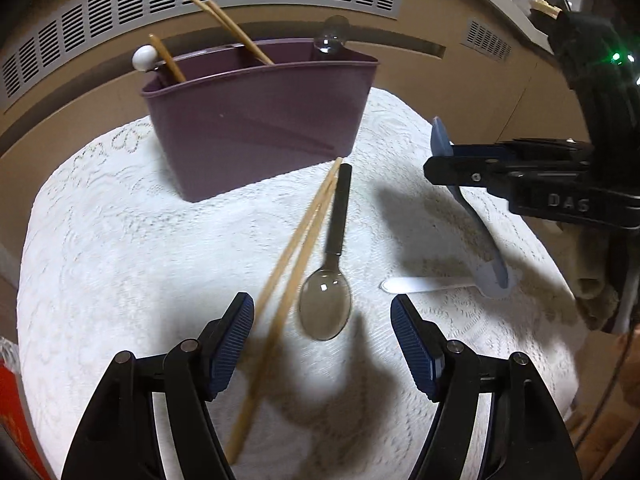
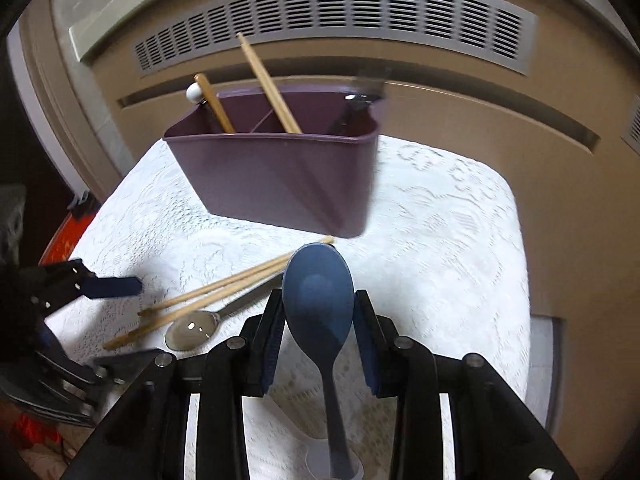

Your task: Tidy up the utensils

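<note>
A purple utensil holder (image 1: 260,120) (image 2: 280,176) stands at the far side of the white lace-covered table (image 1: 120,260), with chopsticks (image 1: 228,26) and other utensils in it. My left gripper (image 1: 322,344) is open, low over a pair of wooden chopsticks (image 1: 288,264) and a clear spoon with a black handle (image 1: 326,304) lying on the cloth. My right gripper (image 2: 318,316) is shut on the bowl of a blue spoon (image 2: 318,300), held with its handle hanging down; it also shows in the left wrist view (image 1: 476,216).
A white utensil (image 1: 424,285) lies on the cloth under the blue spoon. A beige radiator cover with vent grilles (image 2: 340,20) runs behind the table. A red object (image 1: 12,420) sits past the table's left edge.
</note>
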